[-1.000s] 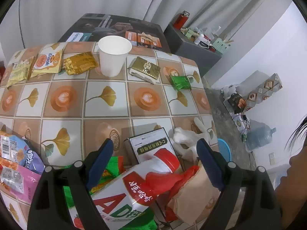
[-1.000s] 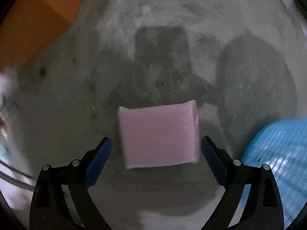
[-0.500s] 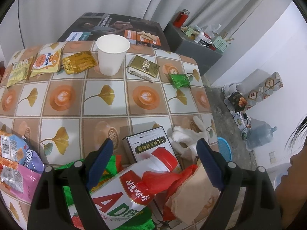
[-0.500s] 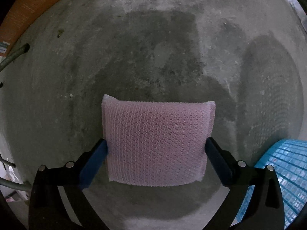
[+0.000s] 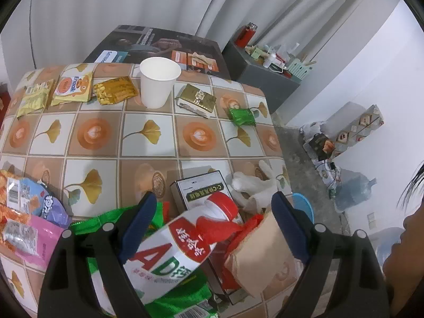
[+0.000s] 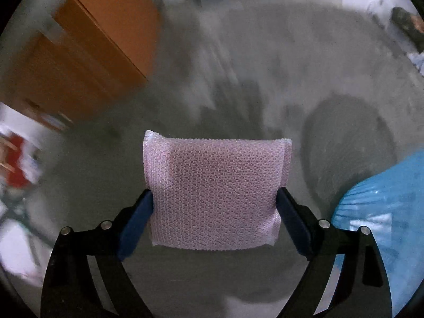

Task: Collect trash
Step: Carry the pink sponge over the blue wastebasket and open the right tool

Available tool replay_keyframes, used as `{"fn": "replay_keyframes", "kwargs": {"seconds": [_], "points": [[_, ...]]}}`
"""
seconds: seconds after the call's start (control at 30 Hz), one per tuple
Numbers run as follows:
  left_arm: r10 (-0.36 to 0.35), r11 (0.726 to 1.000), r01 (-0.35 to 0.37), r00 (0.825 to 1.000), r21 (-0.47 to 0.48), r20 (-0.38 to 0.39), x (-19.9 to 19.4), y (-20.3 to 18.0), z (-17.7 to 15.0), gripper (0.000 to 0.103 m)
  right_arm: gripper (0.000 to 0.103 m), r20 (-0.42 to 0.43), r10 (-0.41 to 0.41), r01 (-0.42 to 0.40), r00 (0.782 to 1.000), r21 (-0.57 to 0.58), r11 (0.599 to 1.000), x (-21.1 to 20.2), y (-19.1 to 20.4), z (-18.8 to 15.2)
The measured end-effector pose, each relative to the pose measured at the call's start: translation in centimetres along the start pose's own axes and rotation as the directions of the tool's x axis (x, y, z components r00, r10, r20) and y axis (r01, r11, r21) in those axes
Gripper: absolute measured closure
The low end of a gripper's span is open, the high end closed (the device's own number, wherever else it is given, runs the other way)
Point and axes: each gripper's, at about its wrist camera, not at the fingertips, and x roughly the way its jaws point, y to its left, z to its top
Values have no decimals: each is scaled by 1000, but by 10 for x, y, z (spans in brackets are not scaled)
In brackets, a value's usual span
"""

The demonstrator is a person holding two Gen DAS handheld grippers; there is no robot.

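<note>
Item: pink mesh pad (image 6: 216, 193), your right hand-held gripper (image 6: 214, 209) just closed onto it and lifted it off the floor (image 6: 265, 79); left hand-held gripper (image 5: 212, 225) stayed open over bench (image 5: 148, 156) litter.

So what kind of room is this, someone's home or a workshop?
Probably a lived-in home, though a rough one. A table with a flower-tile cloth holds snack packets and a paper cup, white curtains hang behind, and the floor is bare concrete.
</note>
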Motion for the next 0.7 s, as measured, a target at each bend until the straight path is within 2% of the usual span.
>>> {"fn": "replay_keyframes", "kwargs": {"seconds": [0.1, 0.17, 0.2, 0.27, 0.37, 0.47, 0.53, 0.63, 0.7], "points": [[-22, 1000, 22, 1000, -5, 17, -8, -2, -5, 17, 14, 168, 21, -27, 986, 37, 999, -94, 0, 1], [-34, 999, 34, 999, -6, 27, -14, -4, -9, 17, 13, 228, -41, 21, 973, 89, 996, -135, -22, -5], [-44, 999, 44, 998, -6, 36, -19, -4, -12, 17, 13, 234, -86, 57, 968, 126, 990, -142, -43, -12], [-59, 998, 59, 997, -5, 50, -28, -6, -19, 17, 11, 186, -138, 90, 973, 243, 966, -142, -93, -22], [-78, 997, 80, 994, -15, 70, -41, -5, -30, 17, 11, 95, -146, 95, 985, 414, 905, -129, -158, -39], [-83, 996, 86, 993, -29, 82, -56, -3, -44, 17, 10, -8, -90, 77, 996, 597, 799, -100, -212, -61], [-82, 996, 85, 993, -34, 89, -65, -2, -52, 17, 10, -19, -68, 64, 998, 640, 765, -96, -224, -69], [-91, 994, 96, 991, -47, 101, -79, 2, -64, 17, 9, -60, -133, 141, 989, 630, 764, -99, -228, -66], [-93, 994, 100, 989, -51, 115, -88, 4, -74, 17, 9, -86, -139, 162, 987, 618, 769, -91, -225, -60]]}}
